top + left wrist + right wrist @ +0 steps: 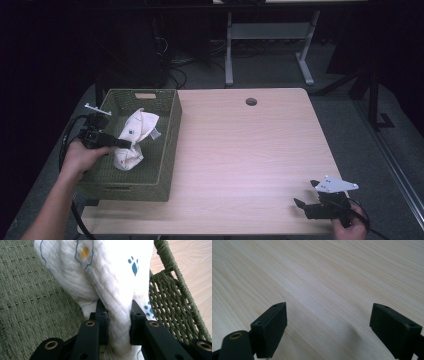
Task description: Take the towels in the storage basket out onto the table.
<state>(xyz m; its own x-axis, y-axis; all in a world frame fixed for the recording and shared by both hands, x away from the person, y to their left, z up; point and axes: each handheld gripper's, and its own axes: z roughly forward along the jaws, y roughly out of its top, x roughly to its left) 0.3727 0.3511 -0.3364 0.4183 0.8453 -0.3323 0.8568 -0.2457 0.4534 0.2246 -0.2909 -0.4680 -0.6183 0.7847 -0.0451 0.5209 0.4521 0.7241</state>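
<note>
The left gripper (131, 144) is reaching into the green woven basket (170, 150) that is sitting on the left side of the wooden table (250, 145), and its two black jaws are pinching a bunched fold of a white cloth (135, 132). In the left gripper view the pads are pressing hard on the cloth (110, 277) from both sides, squeezing it into a narrow neck between them, while the rest of the fabric, printed with blue paw marks and a yellow dot, is billowing out beyond the jaws over the basket floor (30, 295). The basket's right wall (170, 300) is standing just beside the cloth, with bare table past it.

From above, the cloth is lying crumpled inside the basket, towards its middle and near half, with part of it rising against the gripper; whether the lower part is touching the basket floor is hard to tell.

The right gripper (309, 196) is waiting at the near right corner of the table, well apart from the basket. Its jaws are standing wide apart with nothing between them, hovering over plain wood (317, 280).

As a judgement, the work is in its early part: the cloth is being gripped securely, but it is not yet out of the basket. Lifting it clear of the rim and bringing it onto the open table, where the idle gripper could join in, seems to be what is left
</note>
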